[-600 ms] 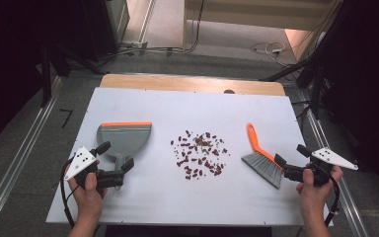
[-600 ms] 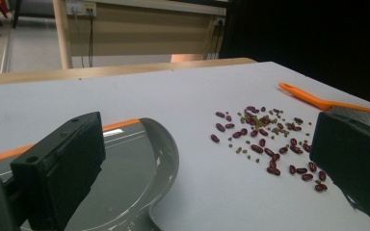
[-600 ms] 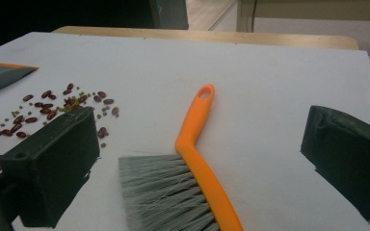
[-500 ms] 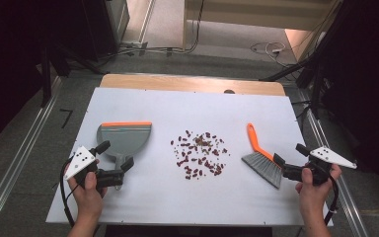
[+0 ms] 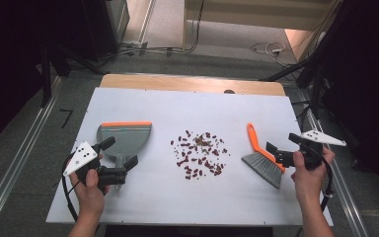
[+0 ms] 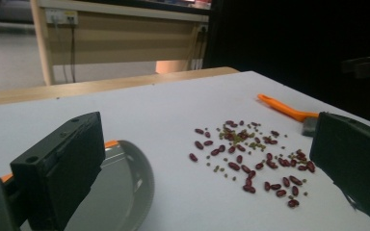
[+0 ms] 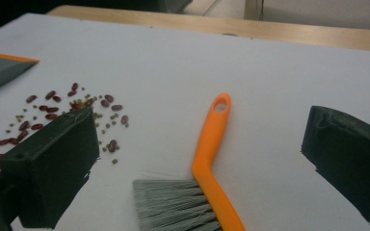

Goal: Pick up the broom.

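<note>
A grey dustpan [image 5: 124,138] with an orange lip lies left of centre on the white table. My left gripper [image 5: 119,153] is open over its handle end, and the pan [image 6: 123,186] sits low between those jaws. A scatter of red beans [image 5: 200,154] and small green grains covers the middle. To the right lies a brush [image 5: 263,157] with an orange handle and grey bristles. My right gripper [image 5: 278,153] is open just right of the brush. The brush [image 7: 211,153] lies between its two black jaws, untouched.
The white tabletop [image 5: 187,108] ends in a wooden strip [image 5: 192,83] at the far edge. Beyond it are floor cables and a dark frame. The beans [image 6: 250,150] and brush handle [image 6: 283,108] lie ahead of the left gripper.
My right gripper has moved forward and slightly left, closer to the brush. The left gripper, dustpan, brush and beans have stayed put.
</note>
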`<state>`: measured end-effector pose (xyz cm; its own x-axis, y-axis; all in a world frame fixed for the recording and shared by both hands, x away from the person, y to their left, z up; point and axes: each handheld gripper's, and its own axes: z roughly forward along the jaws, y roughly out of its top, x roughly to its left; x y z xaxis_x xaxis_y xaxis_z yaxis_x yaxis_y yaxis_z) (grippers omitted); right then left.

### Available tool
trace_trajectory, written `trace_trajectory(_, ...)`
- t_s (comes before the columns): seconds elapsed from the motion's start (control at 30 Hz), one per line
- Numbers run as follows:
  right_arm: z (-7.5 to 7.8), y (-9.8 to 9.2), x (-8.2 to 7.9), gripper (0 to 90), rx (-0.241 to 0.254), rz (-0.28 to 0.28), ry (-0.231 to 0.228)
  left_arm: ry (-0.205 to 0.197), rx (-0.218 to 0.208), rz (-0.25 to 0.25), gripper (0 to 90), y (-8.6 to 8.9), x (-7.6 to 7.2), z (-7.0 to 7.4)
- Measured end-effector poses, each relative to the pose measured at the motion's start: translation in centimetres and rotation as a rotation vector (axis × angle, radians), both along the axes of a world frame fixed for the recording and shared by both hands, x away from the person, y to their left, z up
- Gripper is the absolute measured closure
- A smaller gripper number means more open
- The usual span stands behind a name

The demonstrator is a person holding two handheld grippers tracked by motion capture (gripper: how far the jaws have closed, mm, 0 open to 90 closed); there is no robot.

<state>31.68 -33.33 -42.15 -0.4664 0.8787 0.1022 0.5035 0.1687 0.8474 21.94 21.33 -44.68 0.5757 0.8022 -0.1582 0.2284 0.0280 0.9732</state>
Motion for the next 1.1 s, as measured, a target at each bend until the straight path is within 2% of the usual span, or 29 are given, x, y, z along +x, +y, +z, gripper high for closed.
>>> trace_trajectory(0.03,0.1,0.2,0.3,3.1,-0.005,0.001,0.001,0.004,-0.001,-0.011,0.0,-0.2,0.1,0.0)
trace_trajectory(0.13,0.4,0.9,1.5,4.6,-0.004,0.033,0.036,0.015,0.022,-0.023,0.0,-0.6,0.2,-0.1)
trace_trajectory(0.17,0.4,1.5,2.3,5.9,-0.028,0.066,0.061,0.017,0.027,-0.027,0.0,-0.8,0.3,0.0)
trace_trajectory(0.2,0.4,1.5,2.3,5.9,-0.028,0.066,0.061,0.018,0.028,-0.025,0.0,-0.9,0.4,0.1)
trace_trajectory(0.23,0.3,2.1,3.1,9.6,-0.068,0.072,0.094,0.016,0.028,-0.028,0.0,-1.0,0.5,0.2)
trace_trajectory(0.33,-0.1,2.8,4.1,20.7,-0.102,0.070,0.144,0.014,0.025,-0.044,0.0,-1.5,0.9,0.4)
trace_trajectory(0.37,-0.1,2.8,4.1,20.7,-0.102,0.070,0.144,0.014,0.025,-0.044,0.0,-1.5,0.9,0.4)
trace_trajectory(0.4,-0.4,3.0,4.6,31.9,-0.083,0.083,0.177,0.015,0.029,-0.040,0.0,-1.7,1.0,0.5)
trace_trajectory(0.53,-1.5,3.4,5.7,40.2,-0.118,0.071,0.265,0.013,0.026,-0.047,0.0,-2.1,1.5,0.4)
trace_trajectory(0.6,-2.0,3.4,6.0,43.5,-0.150,0.045,0.301,0.013,0.025,-0.046,0.0,-2.1,1.7,0.4)
trace_trajectory(0.67,-2.5,3.5,6.3,46.7,-0.189,0.043,0.319,0.015,0.012,-0.038,0.0,-2.3,2.1,0.3)
trace_trajectory(0.73,-2.8,3.6,6.3,48.6,-0.202,0.034,0.321,0.016,0.017,-0.036,0.0,-2.6,2.6,0.3)
trace_trajectory(0.77,-3.1,3.6,6.5,55.0,-0.213,0.062,0.339,0.014,0.015,-0.033,0.0,-2.7,2.7,0.3)
trace_trajectory(0.87,-3.5,3.7,6.6,59.6,-0.259,0.061,0.357,0.015,0.026,-0.043,0.0,-3.2,3.0,-0.1)
trace_trajectory(0.93,-3.6,3.7,6.6,59.6,-0.266,0.051,0.360,0.016,0.032,-0.046,0.0,-3.3,3.0,-0.2)
trace_trajectory(1.0,-4.0,3.4,6.9,59.8,-0.255,0.052,0.379,0.017,0.050,-0.057,0.0,-3.5,2.9,-0.3)
trace_trajectory(1.1,-4.8,3.6,7.0,59.7,-0.258,0.046,0.412,0.015,0.054,-0.062,0.0,-3.5,2.8,-0.4)
